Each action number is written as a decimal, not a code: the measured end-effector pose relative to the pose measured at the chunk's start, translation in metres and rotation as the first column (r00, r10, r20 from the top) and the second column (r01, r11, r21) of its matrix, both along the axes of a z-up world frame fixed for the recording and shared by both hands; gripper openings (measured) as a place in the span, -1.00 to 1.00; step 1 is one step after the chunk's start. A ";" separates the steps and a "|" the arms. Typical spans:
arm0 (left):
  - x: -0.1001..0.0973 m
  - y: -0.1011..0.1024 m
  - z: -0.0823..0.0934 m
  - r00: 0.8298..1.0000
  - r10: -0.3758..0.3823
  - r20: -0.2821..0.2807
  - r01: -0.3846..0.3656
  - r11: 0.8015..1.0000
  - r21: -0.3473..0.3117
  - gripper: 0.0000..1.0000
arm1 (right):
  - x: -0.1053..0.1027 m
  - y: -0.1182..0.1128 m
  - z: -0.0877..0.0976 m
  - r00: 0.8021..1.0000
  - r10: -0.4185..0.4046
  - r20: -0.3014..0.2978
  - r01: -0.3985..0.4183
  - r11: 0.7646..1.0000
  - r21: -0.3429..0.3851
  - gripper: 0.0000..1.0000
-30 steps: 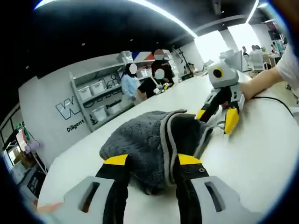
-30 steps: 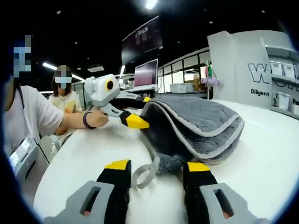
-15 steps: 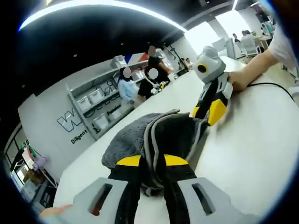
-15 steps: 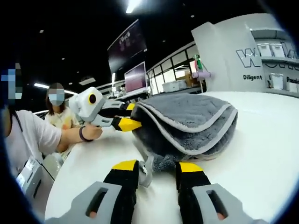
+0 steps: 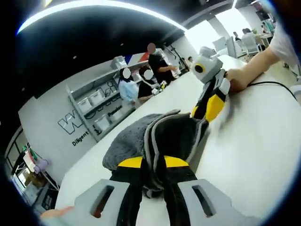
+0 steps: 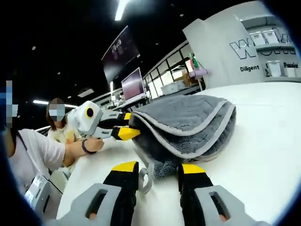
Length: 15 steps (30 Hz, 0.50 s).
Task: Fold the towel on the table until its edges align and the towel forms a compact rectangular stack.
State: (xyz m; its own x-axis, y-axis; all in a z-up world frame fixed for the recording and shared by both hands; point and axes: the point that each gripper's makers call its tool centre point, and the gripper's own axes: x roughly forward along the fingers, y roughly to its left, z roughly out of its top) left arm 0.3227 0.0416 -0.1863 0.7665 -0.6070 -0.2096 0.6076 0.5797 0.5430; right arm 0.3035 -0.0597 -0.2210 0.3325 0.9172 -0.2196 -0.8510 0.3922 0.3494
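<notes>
The grey towel [image 5: 155, 139] lies bunched on the white bench [image 5: 249, 155]; the left hand-held gripper [image 5: 153, 162] pinches its near edge, jaws pressed close on the cloth; the right hand-held gripper [image 5: 209, 106] comes in low from the far side, held by a hand [image 5: 235, 80] resting on the bench. In the right gripper view, the towel [image 6: 188, 125] sits just past the right hand-held gripper [image 6: 157, 167]; its jaws have closed in further around the towel's hanging loop [image 6: 143, 179].
</notes>
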 end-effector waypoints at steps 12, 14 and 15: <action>0.000 -0.001 -0.001 1.000 0.003 -0.002 -0.003 1.000 0.000 -0.73 | 0.008 -0.002 -0.011 0.999 -0.043 0.000 0.043 0.997 -0.067 -0.95; 0.000 -0.001 -0.001 1.000 0.004 0.001 -0.004 1.000 0.004 -0.73 | 0.009 -0.002 -0.013 0.999 -0.045 0.012 0.045 0.996 -0.078 -0.97; 0.000 -0.001 -0.001 1.000 0.005 0.002 -0.005 1.000 0.005 -0.73 | 0.009 -0.002 -0.013 0.999 -0.045 0.013 0.046 0.996 -0.080 -0.98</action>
